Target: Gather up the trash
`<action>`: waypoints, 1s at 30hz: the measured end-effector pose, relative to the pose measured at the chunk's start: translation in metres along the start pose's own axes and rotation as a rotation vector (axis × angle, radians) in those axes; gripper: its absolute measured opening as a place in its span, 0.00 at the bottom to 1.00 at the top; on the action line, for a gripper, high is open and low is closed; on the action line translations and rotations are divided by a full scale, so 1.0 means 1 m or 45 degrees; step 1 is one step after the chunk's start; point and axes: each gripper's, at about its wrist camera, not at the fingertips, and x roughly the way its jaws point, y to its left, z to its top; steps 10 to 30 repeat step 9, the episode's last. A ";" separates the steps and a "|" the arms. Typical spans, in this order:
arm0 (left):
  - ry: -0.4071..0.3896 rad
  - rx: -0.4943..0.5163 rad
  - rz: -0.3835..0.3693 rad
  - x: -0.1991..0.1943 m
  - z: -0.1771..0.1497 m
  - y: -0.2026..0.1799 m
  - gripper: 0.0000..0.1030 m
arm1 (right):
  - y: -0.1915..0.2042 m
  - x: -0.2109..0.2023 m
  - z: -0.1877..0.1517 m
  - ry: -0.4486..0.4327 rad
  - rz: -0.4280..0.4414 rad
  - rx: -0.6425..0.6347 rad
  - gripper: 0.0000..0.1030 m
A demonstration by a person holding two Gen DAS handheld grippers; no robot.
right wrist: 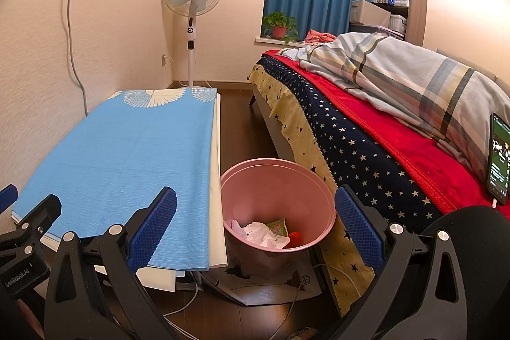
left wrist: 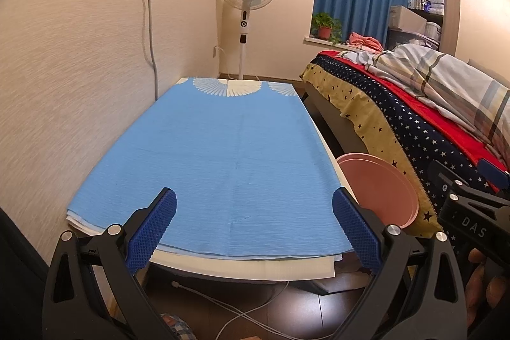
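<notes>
- Landmark: the pink bin [right wrist: 278, 206] stands on the floor between the bench [right wrist: 216, 148] and the bed [right wrist: 366, 148]. All places below are given relative to it.
- Task's thing: the trash [right wrist: 264, 233] lies inside the pink bin, at its bottom: crumpled white paper, a green wrapper and a red piece. No loose trash shows on the blue cloth [left wrist: 216, 155] that covers the bench.
- Right gripper [right wrist: 255, 220]: fingers spread wide, holding nothing. The pink bin sits directly ahead, its mouth framed between the two fingers, slightly below them.
- Left gripper [left wrist: 254, 220]: fingers likewise spread and empty. It faces down the long axis of the bench; the pink bin [left wrist: 379, 190] lies off to its right, past the right finger [left wrist: 357, 225], with only its rim and upper wall in view.
- Governing relation: the right gripper is the nearer one to the pink bin and is already lined up with it; the left gripper is aligned with the bench surface instead.
- Judgement: with the bench top bare of trash, collection appears complete or nearly so. Any further piece would have to be located elsewhere; none is visible on the floor around the pink bin.
</notes>
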 end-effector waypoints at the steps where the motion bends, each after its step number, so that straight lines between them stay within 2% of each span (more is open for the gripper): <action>1: 0.000 0.000 0.001 0.000 0.000 0.000 0.92 | 0.000 0.000 0.000 0.000 0.001 -0.001 0.95; 30: 0.012 -0.006 0.012 0.001 0.000 0.001 0.92 | 0.000 0.000 0.000 0.001 0.000 0.001 0.95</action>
